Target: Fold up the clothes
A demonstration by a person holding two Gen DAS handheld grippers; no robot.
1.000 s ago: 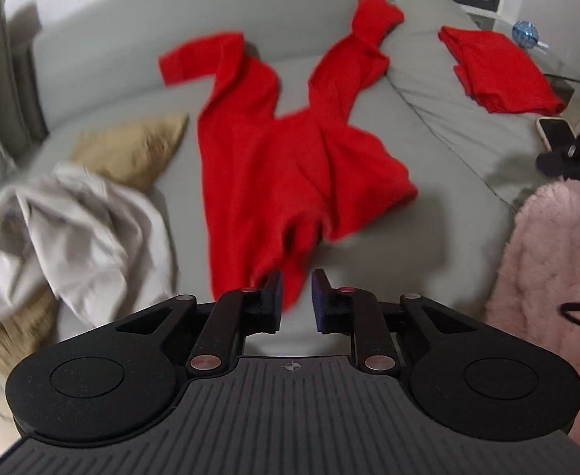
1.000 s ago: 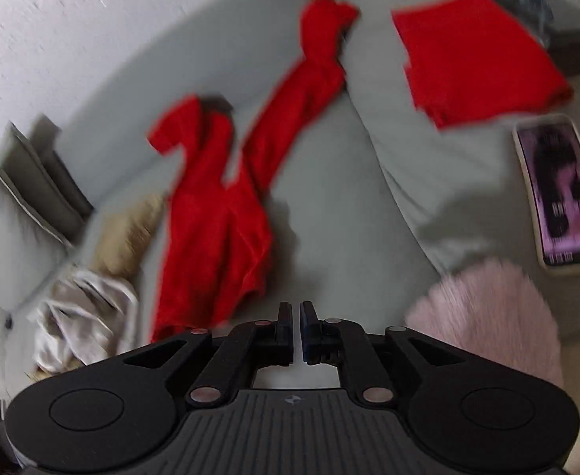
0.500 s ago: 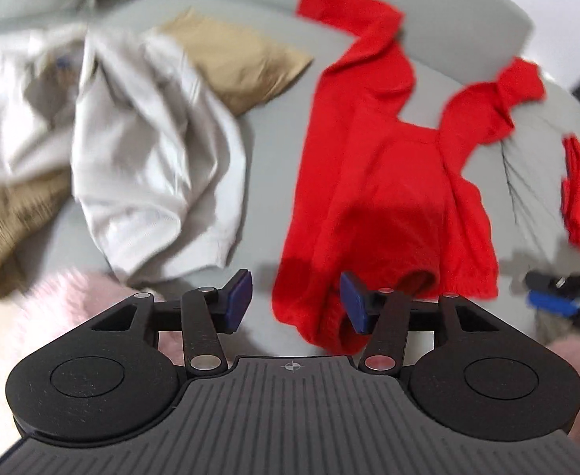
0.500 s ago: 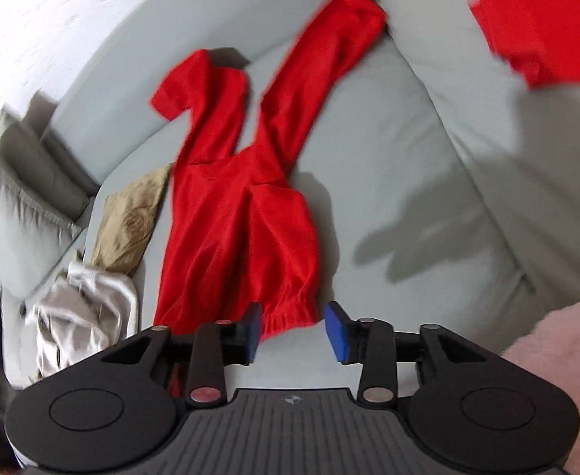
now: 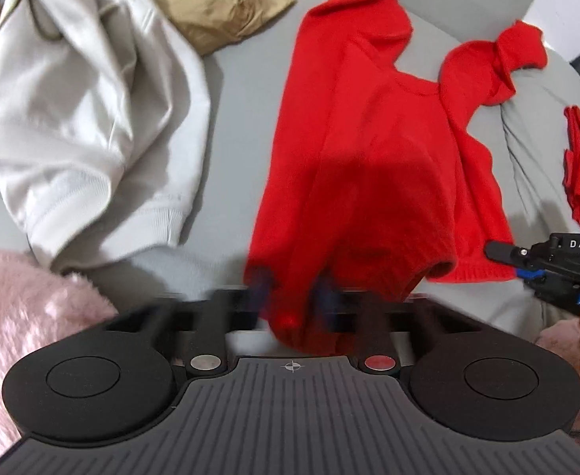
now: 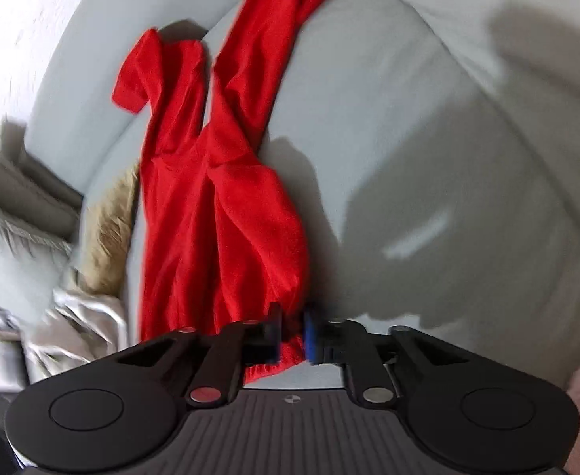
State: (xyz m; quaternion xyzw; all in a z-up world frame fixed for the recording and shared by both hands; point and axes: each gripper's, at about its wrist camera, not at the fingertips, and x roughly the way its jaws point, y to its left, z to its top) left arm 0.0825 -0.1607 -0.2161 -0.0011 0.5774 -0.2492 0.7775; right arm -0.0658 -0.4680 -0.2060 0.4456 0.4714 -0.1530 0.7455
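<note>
Grippers have just closed: left gripper [image 5: 291,297] and right gripper [image 6: 293,332] each clench the red sweater's [image 5: 369,150] near hem, ready for folding.

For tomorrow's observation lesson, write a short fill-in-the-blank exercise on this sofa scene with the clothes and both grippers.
1. Both grippers are pinching the hem of the ____ sweater.
2. The left gripper and the right gripper both have their jaws ____ on the fabric.
3. The white garment partly covers a ____ one.

Missing words: red; shut; tan
</note>
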